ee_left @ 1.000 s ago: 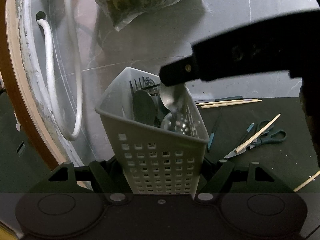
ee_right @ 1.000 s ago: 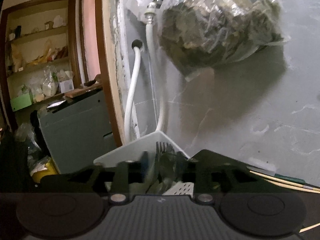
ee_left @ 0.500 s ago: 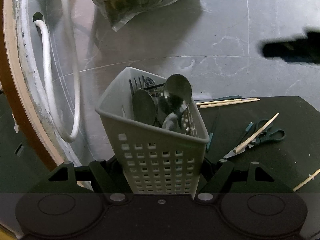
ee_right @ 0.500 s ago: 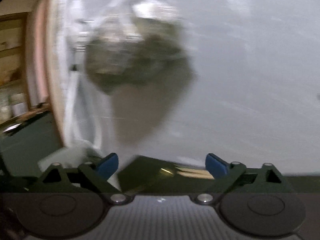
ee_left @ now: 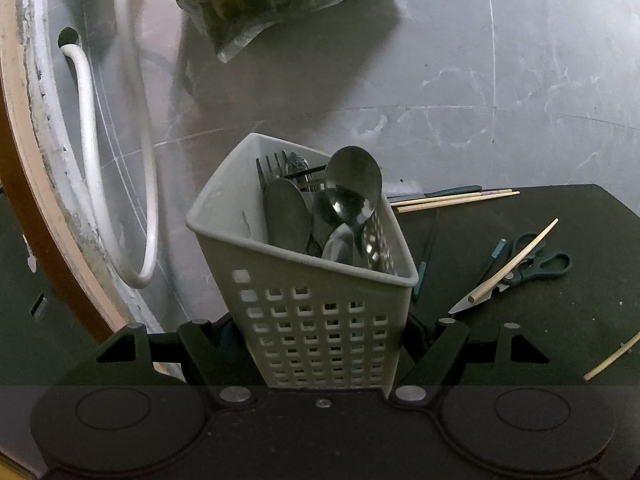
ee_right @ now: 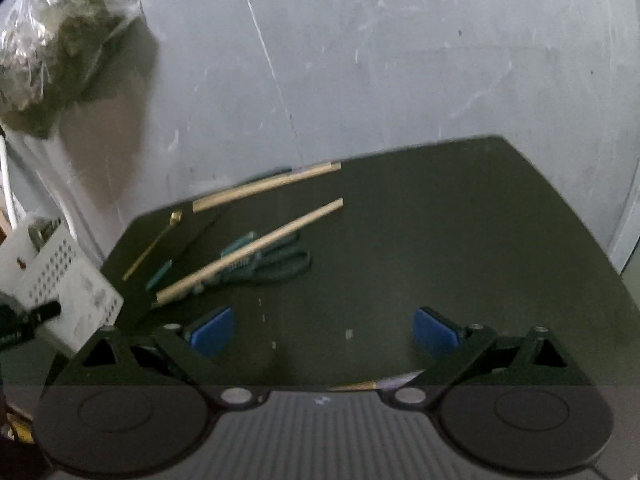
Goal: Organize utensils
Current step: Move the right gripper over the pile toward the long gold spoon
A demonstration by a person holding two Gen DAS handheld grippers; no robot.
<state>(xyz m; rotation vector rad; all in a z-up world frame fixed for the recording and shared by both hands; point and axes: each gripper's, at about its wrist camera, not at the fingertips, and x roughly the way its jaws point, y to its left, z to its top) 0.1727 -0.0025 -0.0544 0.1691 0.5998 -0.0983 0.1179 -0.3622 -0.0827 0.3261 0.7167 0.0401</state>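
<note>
Left hand-held gripper (ee_left: 320,344): jaws clamped on the lower walls of the perforated grey caddy (ee_left: 320,312), holding it tilted at the tabletop (ee_left: 560,320) edge; unmoved over the last second.
Caddy contents: large spoon (ee_left: 353,190) now stands inside, bowl up, with other spoons and a fork. A second ago the right jaws were still over it.
Right hand-held gripper (ee_right: 322,334): released, jaws just opened wide, blue pads (ee_right: 212,334) apart, nothing between them; swung away over the tabletop.
Remaining: chopsticks (ee_right: 250,250), scissors (ee_right: 276,266), thin brass-tipped tool (ee_right: 154,242), all loose.
Judgement: spoon placement done; a chopstick looks the likely next pick.
</note>
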